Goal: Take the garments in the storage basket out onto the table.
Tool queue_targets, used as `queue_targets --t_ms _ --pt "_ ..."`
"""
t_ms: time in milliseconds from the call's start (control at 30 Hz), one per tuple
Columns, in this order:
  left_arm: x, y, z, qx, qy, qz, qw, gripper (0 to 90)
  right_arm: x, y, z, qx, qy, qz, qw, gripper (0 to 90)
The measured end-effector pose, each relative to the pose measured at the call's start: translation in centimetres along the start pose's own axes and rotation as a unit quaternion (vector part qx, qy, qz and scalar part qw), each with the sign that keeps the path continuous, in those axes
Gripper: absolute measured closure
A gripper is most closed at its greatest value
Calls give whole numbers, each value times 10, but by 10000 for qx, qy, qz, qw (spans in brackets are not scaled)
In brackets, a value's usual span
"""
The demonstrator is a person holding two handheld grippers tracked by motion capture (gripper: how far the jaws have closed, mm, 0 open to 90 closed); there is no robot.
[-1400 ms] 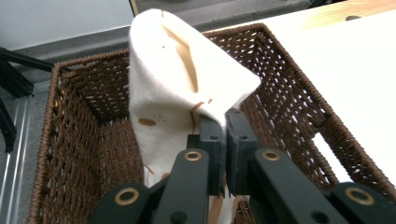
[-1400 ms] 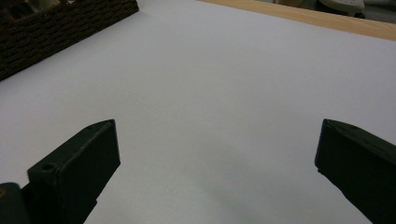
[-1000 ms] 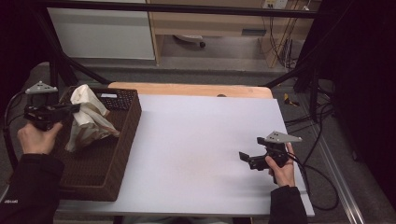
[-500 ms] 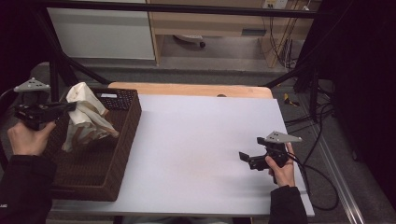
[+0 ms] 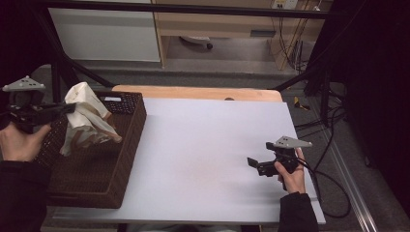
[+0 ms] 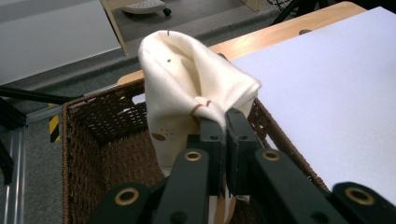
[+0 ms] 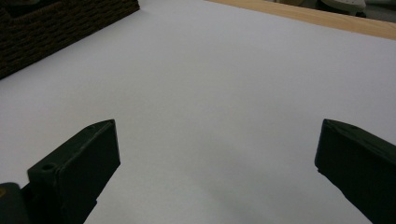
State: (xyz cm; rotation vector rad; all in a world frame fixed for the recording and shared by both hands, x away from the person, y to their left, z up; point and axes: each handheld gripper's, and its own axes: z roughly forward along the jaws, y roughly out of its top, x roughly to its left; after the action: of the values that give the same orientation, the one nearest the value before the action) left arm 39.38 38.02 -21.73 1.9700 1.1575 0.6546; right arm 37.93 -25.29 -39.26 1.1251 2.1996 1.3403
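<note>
In the high view, at the lower right of the frame, the right hand-held gripper rests low over the white worktop, gripped by a hand whose dark sleeve comes in from the bottom edge. Its jaws are spread wide with nothing between them; the right gripper view shows them at the lower left and lower right corners, with bare white surface between. A black cable trails from it toward the right edge of the worktop.

At the lower left of the high view stands a dark brown wicker basket, sitting on the left end of the worktop with its right wall along the white surface. Above its left part, at mid-left of the frame, the left hand-held gripper is held level by the other hand, pointing right. Its jaws are clamped tight on a cream cloth, which hangs bunched from the tips, lifted above the basket's floor, with its lower folds inside the basket's walls.

In the left gripper view the pinched jaws rise from the bottom centre and bite a fold of the cloth, which stands up in a peak at centre frame and carries small brown marks. The basket lies behind and below it.

Farther off, at the top of the high view, a wooden strip borders the worktop's far edge, then grey floor and a pale cabinet.
</note>
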Motion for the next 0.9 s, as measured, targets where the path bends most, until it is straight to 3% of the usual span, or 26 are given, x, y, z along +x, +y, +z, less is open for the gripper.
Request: queue_targets --t_ms 900 --pt "-13 24 -23 -24 -164 207 9996 864 1 0 2 22 3 12 10000 6"
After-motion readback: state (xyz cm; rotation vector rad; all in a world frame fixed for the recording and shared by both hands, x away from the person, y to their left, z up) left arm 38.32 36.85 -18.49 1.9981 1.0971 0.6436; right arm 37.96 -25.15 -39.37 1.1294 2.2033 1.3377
